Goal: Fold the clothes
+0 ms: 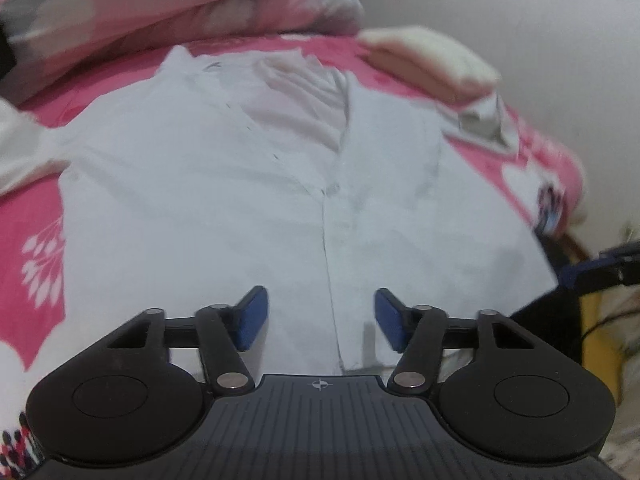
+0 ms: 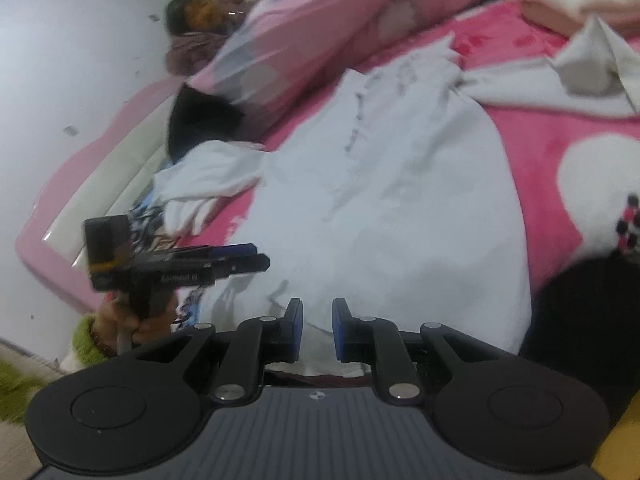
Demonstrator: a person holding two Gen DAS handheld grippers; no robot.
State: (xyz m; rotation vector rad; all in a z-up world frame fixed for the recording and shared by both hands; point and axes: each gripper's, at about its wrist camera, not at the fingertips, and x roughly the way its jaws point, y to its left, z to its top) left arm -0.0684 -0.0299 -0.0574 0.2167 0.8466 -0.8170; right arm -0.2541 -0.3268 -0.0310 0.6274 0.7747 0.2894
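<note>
Both tongs (image 1: 320,320) (image 2: 317,328) hang released over the soft, rumpled white shirt (image 1: 240,200).

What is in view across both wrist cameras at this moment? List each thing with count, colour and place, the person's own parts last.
shirt: one, white, spread flat on the bed, placket running up its middle.
blanket: one, bright pink with white shapes, under the shirt.
quilt: one, pale pink and grey, bunched beyond the shirt.
folded cloth: one, cream, beyond the shirt's collar.
bed frame: one, pink, at the mattress edge by the wall.
left gripper: one, black with blue pads, jaws open over the shirt's hem.
right gripper: one, black with blue pads, jaws narrowly apart, nothing between them.
hand: one, green cuff, holding the left gripper.
</note>
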